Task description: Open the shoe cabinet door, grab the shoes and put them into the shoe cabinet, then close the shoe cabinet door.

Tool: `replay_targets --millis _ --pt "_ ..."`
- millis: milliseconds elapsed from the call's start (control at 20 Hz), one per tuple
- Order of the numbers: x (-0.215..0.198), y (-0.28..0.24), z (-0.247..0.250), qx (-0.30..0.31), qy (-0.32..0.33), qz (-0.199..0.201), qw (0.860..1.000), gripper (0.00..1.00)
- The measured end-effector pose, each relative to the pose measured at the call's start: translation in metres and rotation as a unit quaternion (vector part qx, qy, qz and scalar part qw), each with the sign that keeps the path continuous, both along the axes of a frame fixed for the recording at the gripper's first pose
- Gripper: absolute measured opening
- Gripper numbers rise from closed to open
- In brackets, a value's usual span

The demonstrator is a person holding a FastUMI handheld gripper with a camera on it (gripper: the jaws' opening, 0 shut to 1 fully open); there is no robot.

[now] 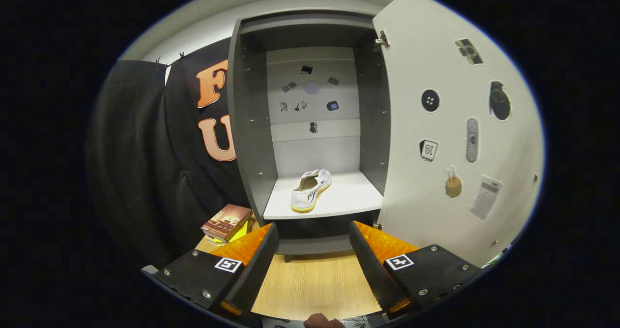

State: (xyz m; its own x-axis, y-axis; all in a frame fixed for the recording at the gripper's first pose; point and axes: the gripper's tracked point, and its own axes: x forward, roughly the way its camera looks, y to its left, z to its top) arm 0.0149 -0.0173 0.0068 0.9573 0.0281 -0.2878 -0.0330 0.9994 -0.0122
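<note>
Nearest the lens, the hand-held gripper (314,265) has its fingers spread wide with nothing between them, held over the wood-grain tabletop (310,284). Beyond the fingers stands the shoe cabinet (247,139), its door (436,211) swung fully open to the right, stickers on its inner face. One white shoe (311,190) with a yellowish sole rests on the cabinet's pale shelf (348,197), heel toward the camera, well apart from the fingers. A stack of books (226,221) lies left of the cabinet base.
</note>
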Motion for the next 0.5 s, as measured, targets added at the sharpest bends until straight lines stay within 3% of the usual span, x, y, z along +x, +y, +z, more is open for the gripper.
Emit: replay_targets --millis 500 --pt "-0.085 -0.078 0.026 0.014 -0.022 0.050 0.998 0.92"
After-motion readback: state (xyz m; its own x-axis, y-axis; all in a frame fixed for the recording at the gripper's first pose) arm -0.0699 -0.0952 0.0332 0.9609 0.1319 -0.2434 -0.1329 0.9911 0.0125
